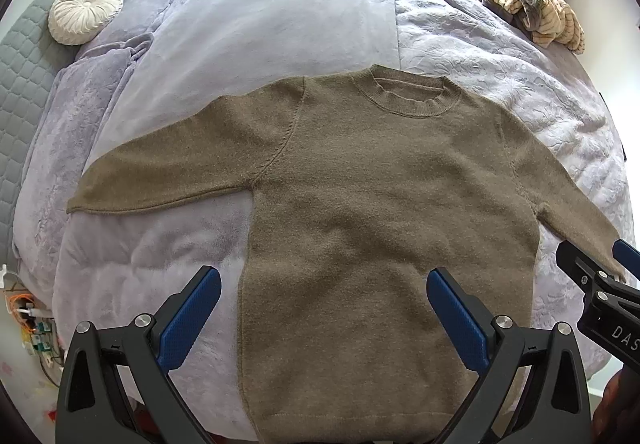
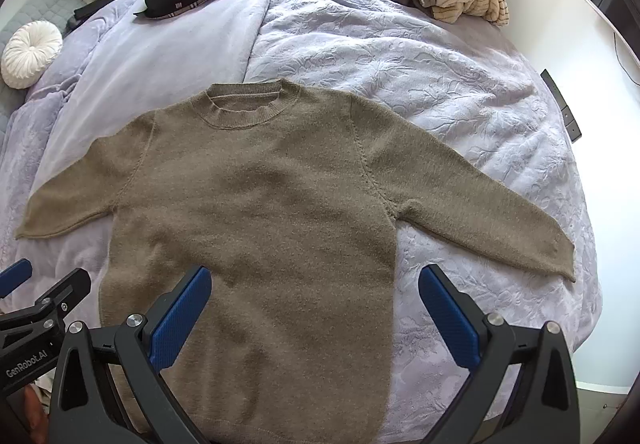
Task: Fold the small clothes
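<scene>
Left gripper [image 1: 324, 308] fingers spread wide, empty, over the hem; right gripper [image 2: 314, 308] likewise apart, gripping nothing. Brown sweater [image 1: 380, 211] flat, face up on the bed [image 1: 248, 43], sleeves splayed outward. Likely to bunch or drag the quilt along if pinched too deep into soft knit. Right sleeve cuff [image 2: 560, 256] fully shown only from the right wrist; left cuff [image 1: 80, 203] clearer from the left.

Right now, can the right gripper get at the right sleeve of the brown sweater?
Probably yes. The right gripper is open and empty, and the right sleeve lies flat on the blanket with nothing on or near it. The left gripper is well aside.
</scene>
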Demonstrator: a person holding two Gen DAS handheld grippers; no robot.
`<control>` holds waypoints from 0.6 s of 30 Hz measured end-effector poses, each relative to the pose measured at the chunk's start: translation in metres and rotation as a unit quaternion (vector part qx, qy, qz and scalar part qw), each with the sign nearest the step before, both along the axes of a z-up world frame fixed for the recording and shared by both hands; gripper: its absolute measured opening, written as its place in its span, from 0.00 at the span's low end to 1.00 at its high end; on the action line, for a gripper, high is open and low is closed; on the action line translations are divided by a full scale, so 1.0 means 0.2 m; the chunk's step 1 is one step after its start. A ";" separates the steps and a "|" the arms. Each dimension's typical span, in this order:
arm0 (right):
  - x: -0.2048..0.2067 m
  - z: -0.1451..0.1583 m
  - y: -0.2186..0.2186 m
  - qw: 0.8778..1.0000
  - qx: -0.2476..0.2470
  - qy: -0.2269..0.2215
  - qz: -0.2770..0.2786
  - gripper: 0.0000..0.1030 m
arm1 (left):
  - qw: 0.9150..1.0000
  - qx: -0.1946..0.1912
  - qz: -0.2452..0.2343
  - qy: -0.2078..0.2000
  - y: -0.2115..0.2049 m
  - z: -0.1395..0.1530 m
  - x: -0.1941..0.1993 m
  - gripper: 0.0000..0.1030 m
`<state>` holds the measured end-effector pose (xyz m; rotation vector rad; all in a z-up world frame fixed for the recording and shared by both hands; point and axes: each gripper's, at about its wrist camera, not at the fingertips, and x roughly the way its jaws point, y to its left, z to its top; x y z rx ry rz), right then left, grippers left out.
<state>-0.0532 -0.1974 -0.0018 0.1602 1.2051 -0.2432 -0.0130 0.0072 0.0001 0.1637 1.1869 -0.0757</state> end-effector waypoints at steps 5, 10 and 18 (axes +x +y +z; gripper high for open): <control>0.00 0.00 0.00 1.000 0.003 0.000 -0.001 1.00 | 1.000 -0.002 0.006 -0.004 0.01 0.01 0.01 1.00; 0.00 -0.01 0.00 1.000 0.006 0.003 0.001 1.00 | 1.000 -0.017 0.012 0.003 0.04 0.01 0.02 1.00; 0.02 -0.04 0.00 1.000 0.015 0.013 0.006 1.00 | 1.000 -0.018 0.013 0.006 0.08 0.00 0.04 1.00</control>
